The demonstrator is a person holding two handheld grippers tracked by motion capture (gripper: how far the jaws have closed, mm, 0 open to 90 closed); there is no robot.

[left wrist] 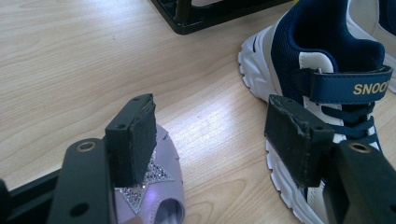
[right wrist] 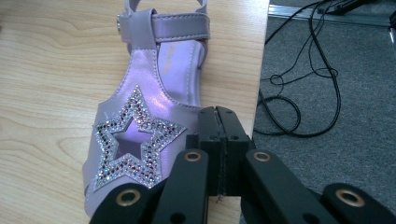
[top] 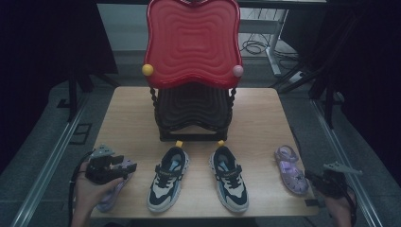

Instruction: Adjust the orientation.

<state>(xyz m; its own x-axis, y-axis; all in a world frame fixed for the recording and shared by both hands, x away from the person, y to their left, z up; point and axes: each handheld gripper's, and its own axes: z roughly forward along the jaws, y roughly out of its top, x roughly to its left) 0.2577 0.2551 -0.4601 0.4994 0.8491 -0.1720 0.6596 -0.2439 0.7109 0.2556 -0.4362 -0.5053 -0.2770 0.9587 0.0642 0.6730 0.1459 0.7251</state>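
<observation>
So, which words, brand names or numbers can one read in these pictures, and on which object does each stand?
"SNOO": yellow letters on the dark blue strap of the sneaker in the left gripper view; the word runs past the picture's edge.
Purple sandal: faint print on its insole, too blurred to read.
Nothing else is readable.

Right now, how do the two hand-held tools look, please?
Both are black. The left tool has two flat rectangular pads on arms with brass-ringed holes; in the high view it carries a grey triangular plate and a black cable. The right tool has the same arms and plate.
</observation>
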